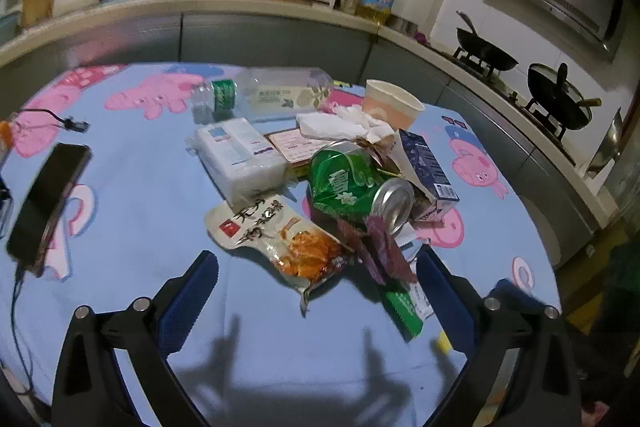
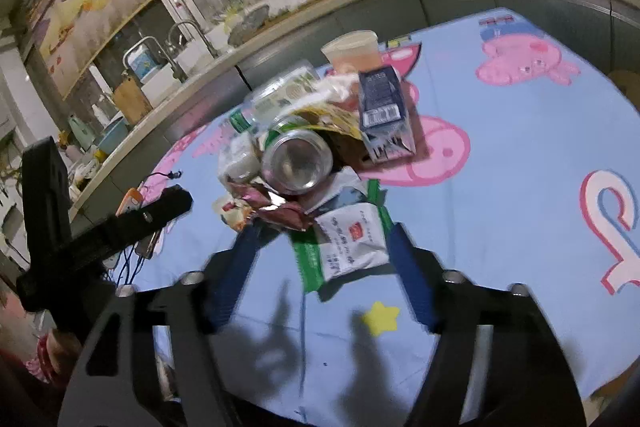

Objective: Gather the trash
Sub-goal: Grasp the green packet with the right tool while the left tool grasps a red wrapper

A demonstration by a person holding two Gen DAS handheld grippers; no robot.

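Right now both of my grippers hang tilted down over a pile of trash on the tabletop [image 1: 132, 195], which wears a blue cloth printed with pink cartoon pigs. My left gripper [image 1: 316, 267] has its jaws spread wide with nothing between the pads; just ahead of it lies a snack pouch [image 1: 276, 239] with orange food pictured on it. Behind that, a crushed green can [image 1: 352, 187] lies on its side, silver end toward me. A dark blue carton [image 1: 428, 167] leans beside the can, with crumpled tissue [image 1: 340, 123] and a paper cup [image 1: 392, 103] behind it. A white tissue pack [image 1: 236, 155] and a clear plastic bottle [image 1: 264, 91] lie to the left, and a phone [image 1: 48, 203] sits well apart. My right gripper [image 2: 320, 247] is partly spread, pressing on nothing; a white and green wrapper [image 2: 348, 243] lies between its blue fingers [image 2: 408, 267], flat on the cloth.
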